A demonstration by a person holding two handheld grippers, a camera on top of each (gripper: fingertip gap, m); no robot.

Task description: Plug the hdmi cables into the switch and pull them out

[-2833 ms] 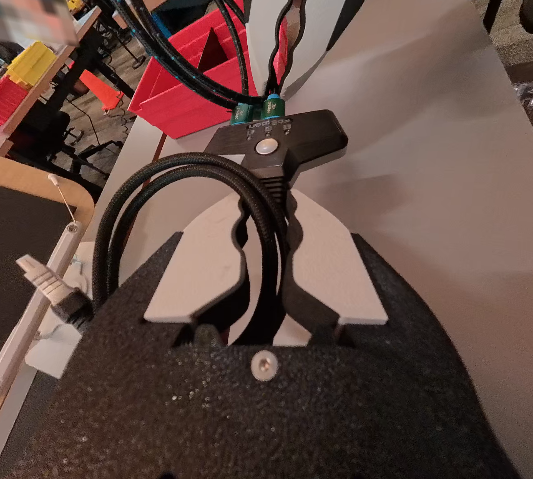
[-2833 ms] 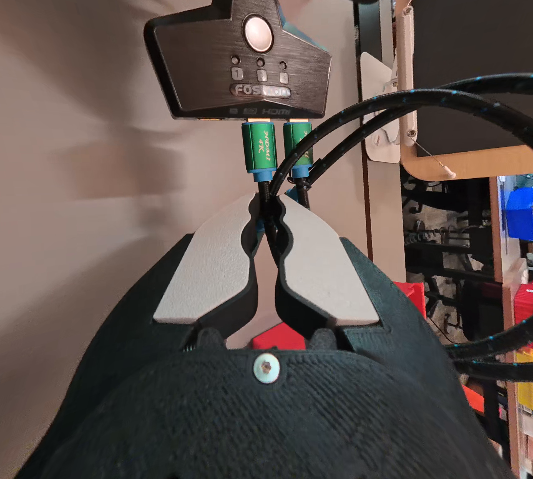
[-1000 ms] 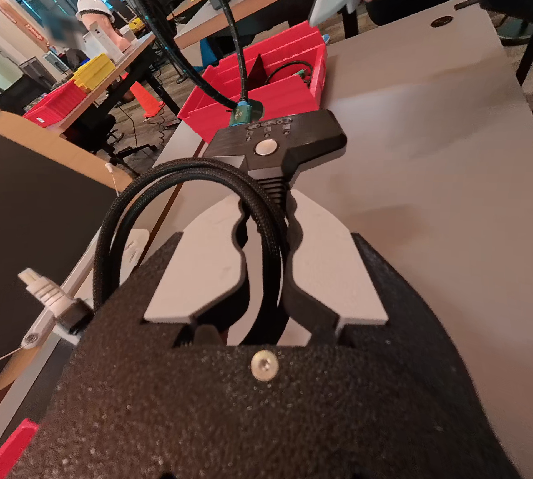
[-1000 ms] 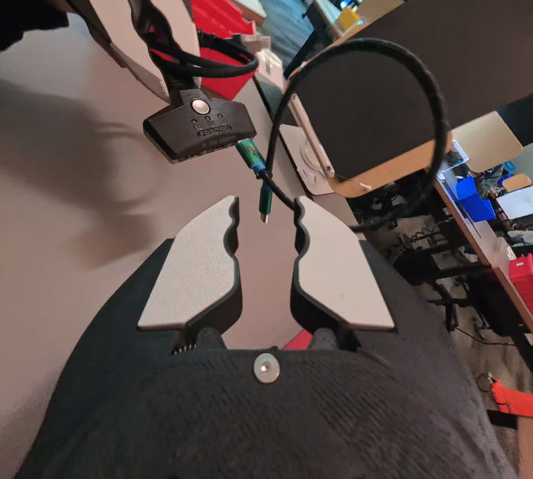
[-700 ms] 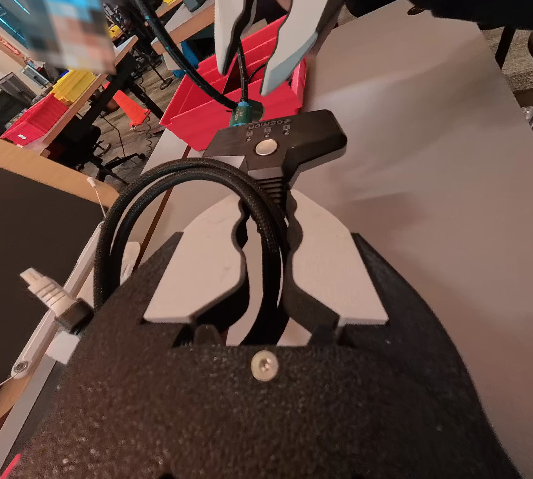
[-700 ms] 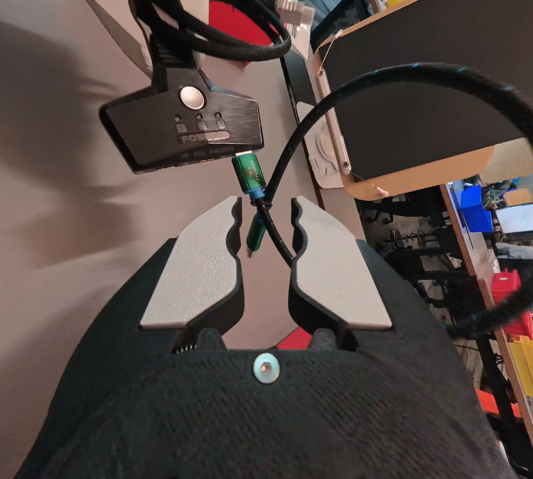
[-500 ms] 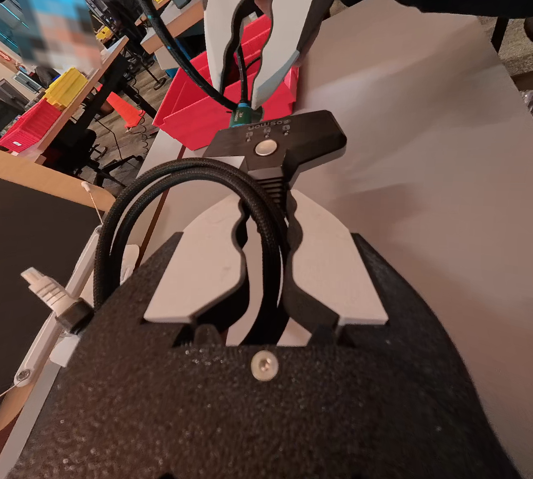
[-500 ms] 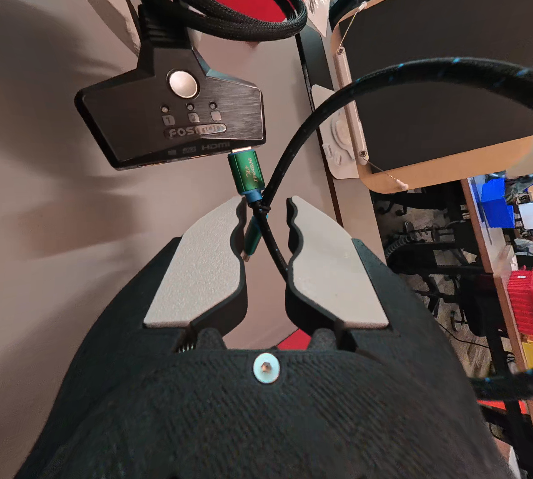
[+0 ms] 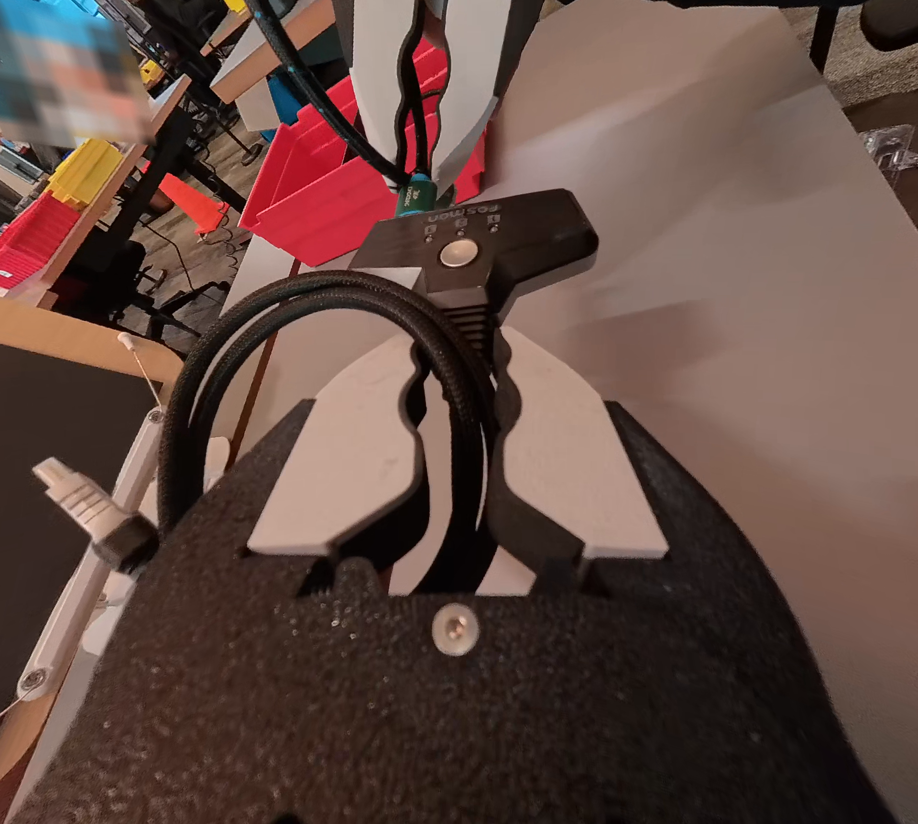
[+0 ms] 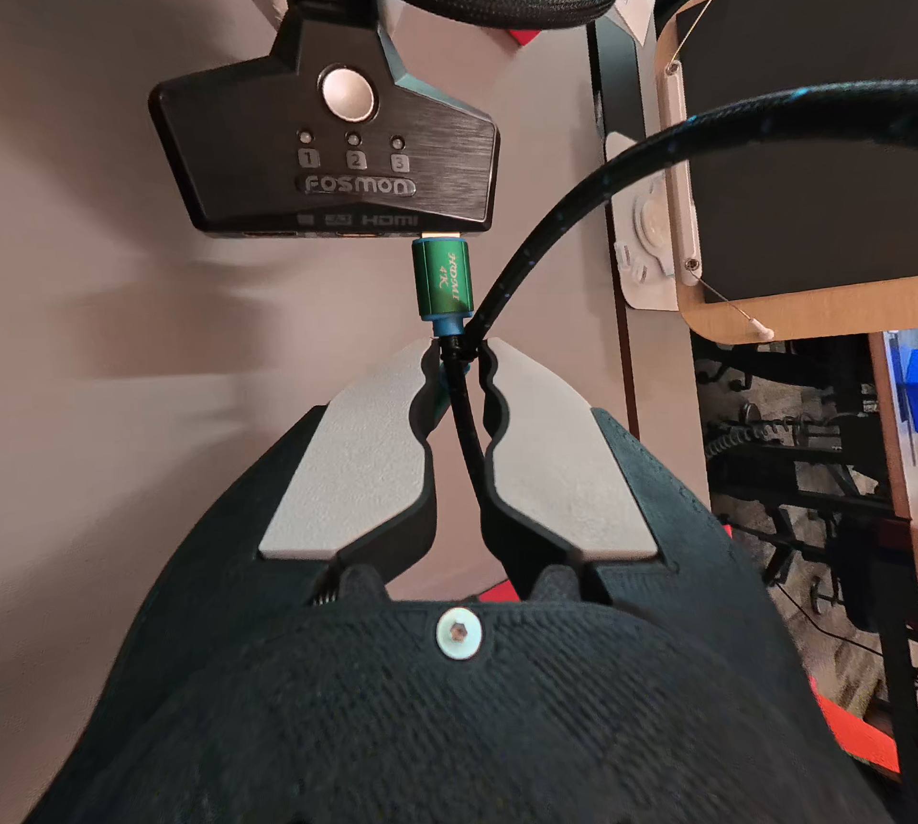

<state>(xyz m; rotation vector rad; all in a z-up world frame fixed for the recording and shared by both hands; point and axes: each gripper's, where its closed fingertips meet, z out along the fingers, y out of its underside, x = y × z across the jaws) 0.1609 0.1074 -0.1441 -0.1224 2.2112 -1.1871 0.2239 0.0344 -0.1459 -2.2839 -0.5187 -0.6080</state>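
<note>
The black HDMI switch point(image 9: 472, 249) hangs just above the grey table point(image 9: 695, 204). My left gripper point(image 9: 459, 353) is shut on the switch's ribbed neck and its looped braided black lead. A green HDMI plug point(image 10: 442, 279) sits in the switch's point(image 10: 338, 154) right-hand port; a sliver of its metal tip shows. My right gripper point(image 10: 459, 343) is closed on the black braided cable point(image 10: 571, 199) right behind that plug. A second green plug lies half hidden between its fingers. The left wrist view shows the right gripper point(image 9: 422, 169) coming from above.
A red bin point(image 9: 323, 204) stands on the table just beyond the switch. A black panel with a wooden rim point(image 10: 795, 154) stands past the table's edge. The lead's white connector point(image 9: 74, 497) dangles by the left gripper. Further desks and bins stand behind.
My right gripper has moved up to the switch and narrowed around the cable behind the green plug. My left gripper has kept its hold on the switch.
</note>
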